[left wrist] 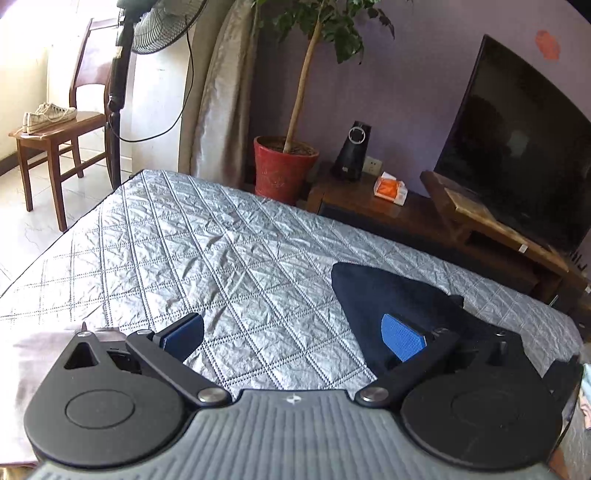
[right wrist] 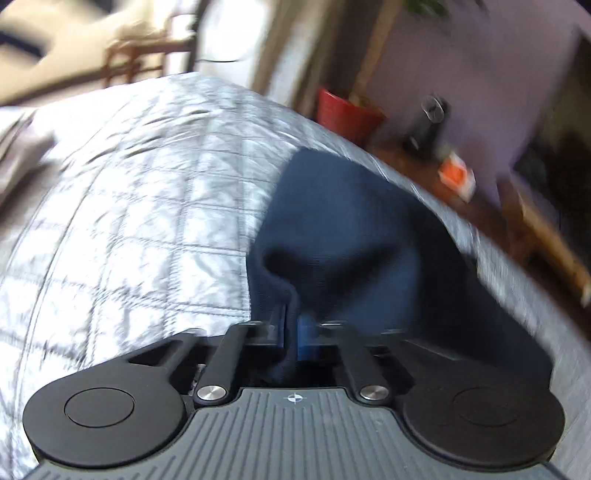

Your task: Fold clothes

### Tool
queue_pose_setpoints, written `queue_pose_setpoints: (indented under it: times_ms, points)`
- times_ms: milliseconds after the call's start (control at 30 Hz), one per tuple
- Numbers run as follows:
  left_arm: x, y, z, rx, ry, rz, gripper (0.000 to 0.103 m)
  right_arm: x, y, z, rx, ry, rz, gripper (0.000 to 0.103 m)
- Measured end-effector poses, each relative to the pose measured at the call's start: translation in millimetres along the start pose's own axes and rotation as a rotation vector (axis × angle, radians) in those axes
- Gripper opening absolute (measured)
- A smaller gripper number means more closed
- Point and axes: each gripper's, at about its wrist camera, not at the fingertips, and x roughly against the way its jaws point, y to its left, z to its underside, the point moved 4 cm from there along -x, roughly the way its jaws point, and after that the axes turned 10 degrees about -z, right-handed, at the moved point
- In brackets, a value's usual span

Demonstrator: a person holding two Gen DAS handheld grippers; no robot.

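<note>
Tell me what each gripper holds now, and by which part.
The right gripper pinches the dark blue garment at a bunched fold of its near edge. The left gripper holds nothing; its jaws stand open.

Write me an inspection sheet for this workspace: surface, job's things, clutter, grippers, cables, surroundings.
Surface: bed with grey quilted cover, creased.
Job's things: dark navy garment lying on the cover, one edge bunched and lifted.
Clutter: pale fabric at the bed's near left edge.
Grippers: left gripper open, its right finger over the garment's edge; right gripper shut on the garment.
Cables: fan cord hanging down from the standing fan.
Surroundings: potted tree in a red pot, television on a wooden stand, orange tissue pack, wooden chair carrying sneakers.
</note>
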Motion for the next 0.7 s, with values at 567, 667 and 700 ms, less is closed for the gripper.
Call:
queue_pose_setpoints:
  times_ms: [567, 667, 700]
  points:
    - [19.1, 9.1, -4.4, 0.075, -0.058, -0.023, 0.102, 178.3, -59.1, -79.8, -0.419, -0.532, -0.313, 0.018]
    - [15.8, 9.0, -2.6, 0.067, -0.034, -0.014, 0.102, 169.6, -89.6, -34.1, -0.584, -0.486, -0.242, 0.049]
    - [14.4, 8.3, -1.4, 0.057, -0.025, -0.015, 0.102, 162.0, -105.6, -12.7, -0.677, -0.442, -0.221, 0.084]
